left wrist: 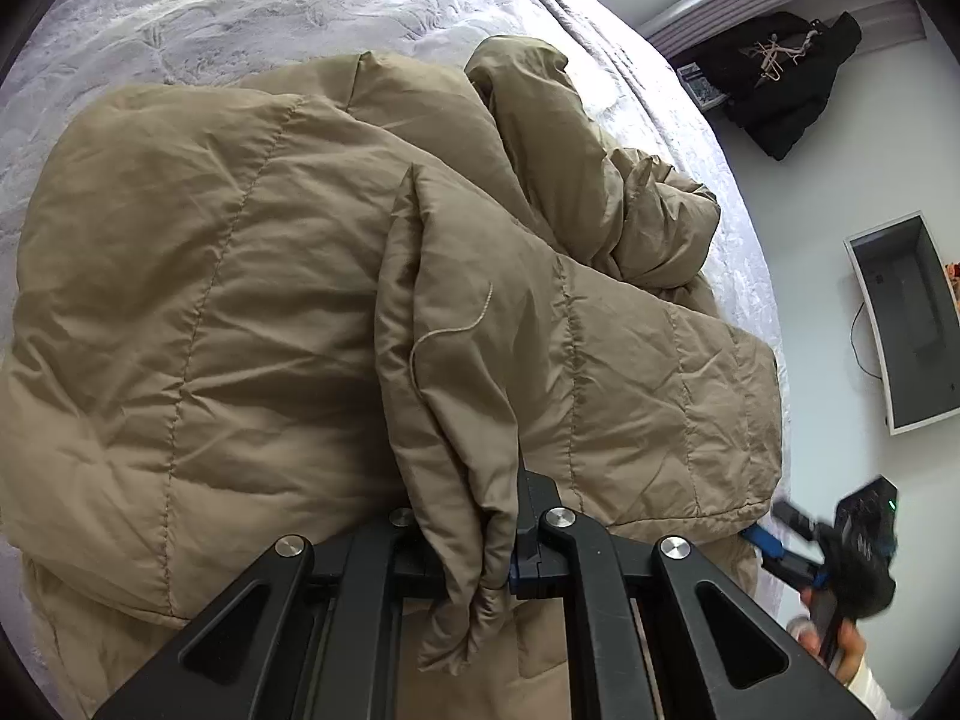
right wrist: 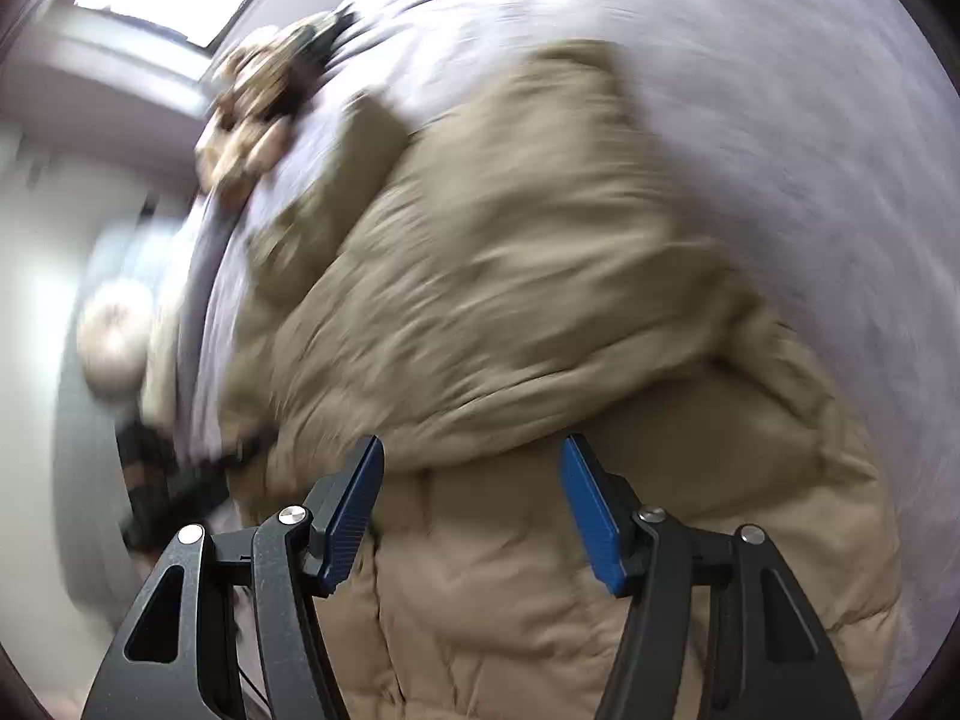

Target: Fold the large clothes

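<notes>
A large khaki quilted puffer coat (left wrist: 240,312) lies heaped on a bed. My left gripper (left wrist: 480,546) is shut on a fold of the coat's edge, which hangs down between the fingers. In the right wrist view the same coat (right wrist: 510,312) fills the middle, blurred by motion. My right gripper (right wrist: 471,510) is open, its blue pads (right wrist: 591,516) apart just above the coat's lower part, holding nothing. The right gripper also shows in the left wrist view (left wrist: 798,540) at the bed's right edge.
The bed has a pale lilac quilted cover (left wrist: 210,30). A dark garment (left wrist: 780,78) lies on the white floor to the right, near a grey box (left wrist: 912,324). A tan plush item (right wrist: 252,114) sits at the far end of the bed.
</notes>
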`<state>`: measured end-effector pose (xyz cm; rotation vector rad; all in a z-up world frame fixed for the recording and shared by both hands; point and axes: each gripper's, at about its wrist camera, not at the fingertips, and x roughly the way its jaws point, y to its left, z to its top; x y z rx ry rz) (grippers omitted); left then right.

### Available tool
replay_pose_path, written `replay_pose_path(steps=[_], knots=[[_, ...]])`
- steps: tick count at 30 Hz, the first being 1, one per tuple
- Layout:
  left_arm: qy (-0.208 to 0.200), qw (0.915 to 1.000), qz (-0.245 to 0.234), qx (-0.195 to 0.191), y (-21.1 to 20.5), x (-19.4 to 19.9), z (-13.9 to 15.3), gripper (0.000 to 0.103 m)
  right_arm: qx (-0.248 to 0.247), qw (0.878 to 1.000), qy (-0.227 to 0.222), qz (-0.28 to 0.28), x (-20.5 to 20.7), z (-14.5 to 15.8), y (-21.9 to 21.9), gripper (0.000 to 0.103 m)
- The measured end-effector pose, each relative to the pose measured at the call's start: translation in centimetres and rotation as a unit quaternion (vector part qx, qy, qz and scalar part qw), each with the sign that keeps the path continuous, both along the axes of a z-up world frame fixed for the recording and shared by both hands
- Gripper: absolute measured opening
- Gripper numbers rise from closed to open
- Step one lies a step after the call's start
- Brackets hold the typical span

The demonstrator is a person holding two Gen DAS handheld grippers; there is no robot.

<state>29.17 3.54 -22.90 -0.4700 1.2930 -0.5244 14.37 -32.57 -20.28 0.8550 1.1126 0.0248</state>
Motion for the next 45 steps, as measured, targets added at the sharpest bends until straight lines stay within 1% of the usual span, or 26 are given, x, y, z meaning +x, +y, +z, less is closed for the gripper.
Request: replay_pose_path(steps=[2,3,4,5,7,9,13,15,18,19,21,22,23,24,26,28,30,32,33,34,35,37,38,42,44,45], knots=[[-0.004,0.9999,-0.008,0.011,-0.4,-0.2,0.0,0.012,0.034,0.998,0.003,-0.055,-0.1,-1.3,-2.5,0.064],[-0.006,0.9997,-0.012,0.018,-0.5,-0.3,0.0,0.013,0.049,0.996,-0.002,-0.074,-0.1,-1.7,-3.4,0.059],[-0.006,0.9995,-0.016,0.027,-0.7,-0.4,0.1,0.013,0.058,0.994,-0.010,-0.088,0.0,-1.9,-4.1,0.024],[-0.007,0.9994,-0.019,0.028,-0.5,-0.5,0.3,0.013,0.047,0.994,-0.009,-0.099,0.3,-2.0,-4.9,0.007],[-0.010,0.9990,-0.022,0.038,-0.2,-0.7,1.2,0.013,0.022,0.994,0.012,-0.104,0.8,-2.8,-5.5,0.007],[-0.023,0.9981,-0.022,0.052,0.8,-1.1,2.5,0.013,0.027,0.994,0.028,-0.104,1.0,-4.3,-5.8,0.007],[-0.063,0.9911,-0.022,0.115,2.1,-1.6,5.1,0.013,0.027,0.995,0.021,-0.097,1.1,-4.5,-5.5,0.007],[-0.076,0.9903,-0.015,0.115,2.7,-1.3,6.3,0.013,0.023,0.995,0.021,-0.093,1.2,-4.5,-5.5,0.007],[-0.089,0.9917,-0.019,0.092,1.8,-0.4,7.2,0.013,0.030,0.995,0.025,-0.088,1.2,-4.3,-5.8,0.009],[-0.092,0.9911,-0.026,0.093,0.8,0.0,7.0,0.013,0.028,0.996,0.033,-0.080,1.3,-4.0,-5.6,0.013],[-0.090,0.9888,-0.037,0.113,-1.2,0.8,5.5,0.013,0.011,0.998,0.043,-0.048,1.1,-3.0,-5.3,0.028],[-0.086,0.9866,-0.038,0.133,-2.1,1.1,4.2,0.013,-0.003,0.999,0.039,-0.022,1.1,-2.0,-4.6,0.045],[-0.072,0.9851,-0.033,0.153,-2.6,1.5,2.8,0.013,-0.028,0.999,0.023,0.012,1.1,-0.4,-3.7,0.058],[-0.064,0.9858,-0.030,0.153,-2.9,1.6,1.9,0.013,-0.048,0.998,0.003,0.031,0.9,0.9,-3.1,0.058],[-0.058,0.9884,-0.015,0.139,-2.6,1.8,1.0,0.013,-0.083,0.994,-0.046,0.050,1.1,3.7,-3.0,0.058],[-0.057,0.9889,-0.013,0.137,-2.5,2.0,0.9,0.013,-0.097,0.993,-0.062,0.022,2.1,4.6,-4.7,0.058],[-0.055,0.9883,-0.016,0.141,-2.5,2.4,1.0,0.013,-0.045,0.997,-0.059,-0.032,3.8,3.1,-7.7,0.058],[-0.057,0.9873,-0.018,0.147,-2.6,2.6,0.9,0.013,0.043,0.995,-0.049,-0.081,5.7,0.1,-10.2,0.058],[-0.060,0.9866,-0.019,0.151,-2.8,2.6,0.8,0.013,0.070,0.992,-0.041,-0.093,6.5,-1.1,-10.8,0.053],[-0.062,0.9863,-0.019,0.152,-3.0,2.5,0.7,0.013,0.083,0.991,-0.037,-0.097,7.3,-2.0,-10.9,0.024],[-0.062,0.9866,-0.018,0.150,-3.1,2.6,0.4,0.013,0.062,0.994,-0.031,-0.086,8.3,-2.5,-10.6,0.015],[-0.059,0.9879,-0.014,0.143,-3.4,2.8,-0.5,0.013,-0.005,0.998,-0.005,-0.064,9.8,-3.5,-9.6,0.015],[-0.056,0.9887,-0.011,0.139,-3.5,3.0,-0.9,0.013,-0.017,0.998,0.009,-0.059,10.3,-4.4,-9.4,0.015],[-0.059,0.9859,-0.014,0.156,-4.3,3.0,-0.9,0.013,-0.029,0.998,0.019,-0.056,10.9,-6.4,-9.3,0.015],[-0.064,0.9855,-0.017,0.156,-4.0,2.6,0.6,0.013,-0.034,0.998,0.020,-0.058,10.7,-5.8,-9.3,0.016],[-0.073,0.9855,-0.017,0.152,-3.6,2.1,1.7,0.013,-0.048,0.997,0.019,-0.057,10.3,-4.9,-9.3,0.016]])
